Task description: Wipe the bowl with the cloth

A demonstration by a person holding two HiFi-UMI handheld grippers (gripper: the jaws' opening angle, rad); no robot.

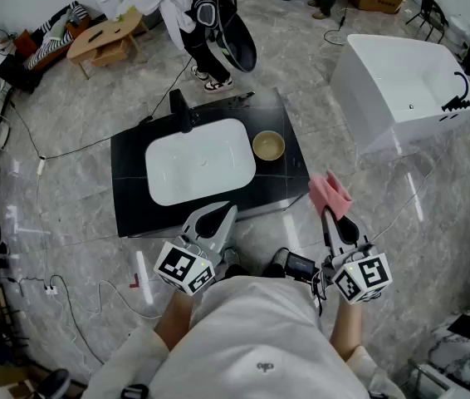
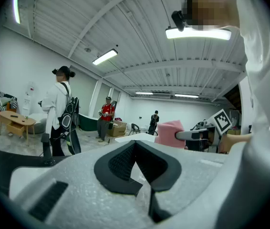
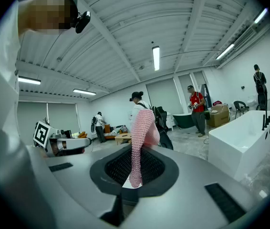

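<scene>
Head view: small tan round bowl point(image 1: 268, 145) sits on black countertop point(image 1: 131, 206), just right of white rectangular sink basin point(image 1: 200, 163). Right gripper point(image 1: 327, 213) pinching pink knitted cloth point(image 1: 329, 191) off counter's right corner. Left gripper point(image 1: 221, 214) jaws closed, nothing in them.

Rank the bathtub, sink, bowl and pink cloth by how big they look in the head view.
1. bathtub
2. sink
3. cloth and bowl: these look alike, and the cloth is raised nearer the camera, so they are unranked.
</scene>
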